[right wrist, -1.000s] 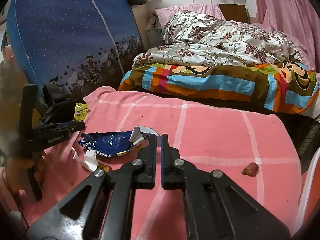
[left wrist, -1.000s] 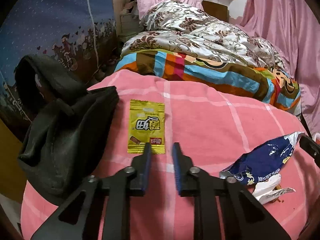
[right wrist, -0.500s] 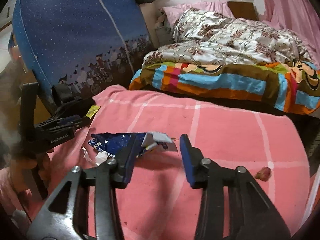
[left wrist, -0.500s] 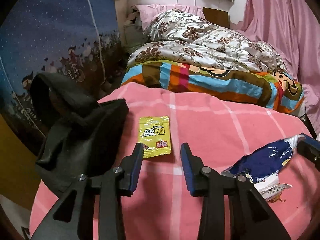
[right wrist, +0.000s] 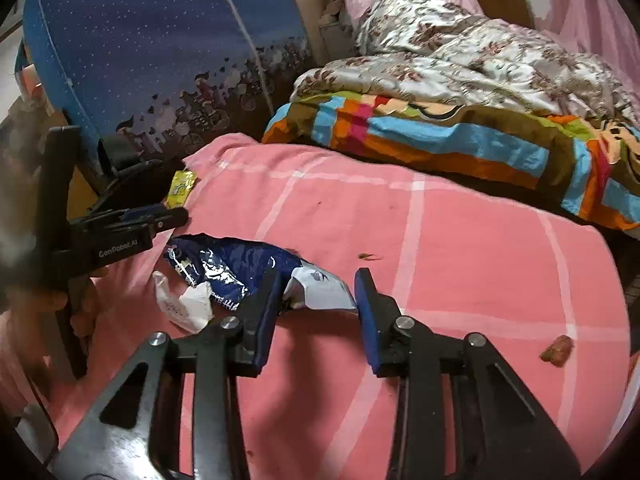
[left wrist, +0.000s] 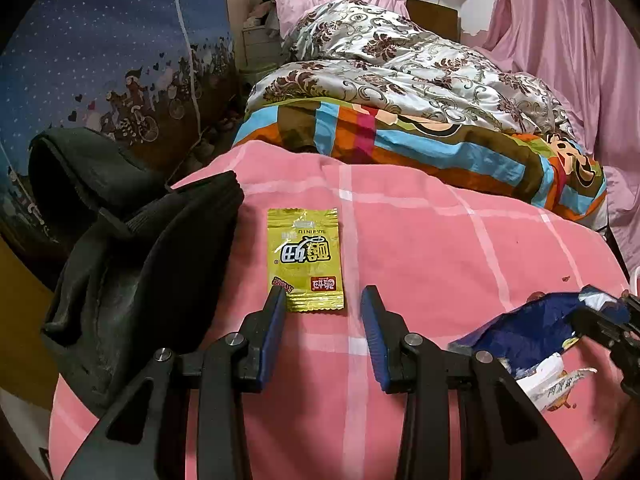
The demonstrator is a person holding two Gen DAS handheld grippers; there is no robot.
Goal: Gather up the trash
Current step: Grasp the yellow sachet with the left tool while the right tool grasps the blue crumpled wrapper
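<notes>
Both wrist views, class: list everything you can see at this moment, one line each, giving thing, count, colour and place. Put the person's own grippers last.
pink blanket: one, pink with pale check lines, covering the near surface
yellow wrapper: one, yellow, flat on the blanket, just ahead of the left gripper
blue snack bag: one, dark blue and white, crumpled on the blanket
white wrapper: one, white, beside the blue bag
brown scrap: one, reddish brown, right part of the blanket
black bag: one, black, left edge of the blanket
striped quilt: one, multicoloured, behind the blanket
floral duvet: one, silver and brown, on the quilt
left gripper: black, blue pads, open
right gripper: black, blue pads, open at the blue bag
</notes>
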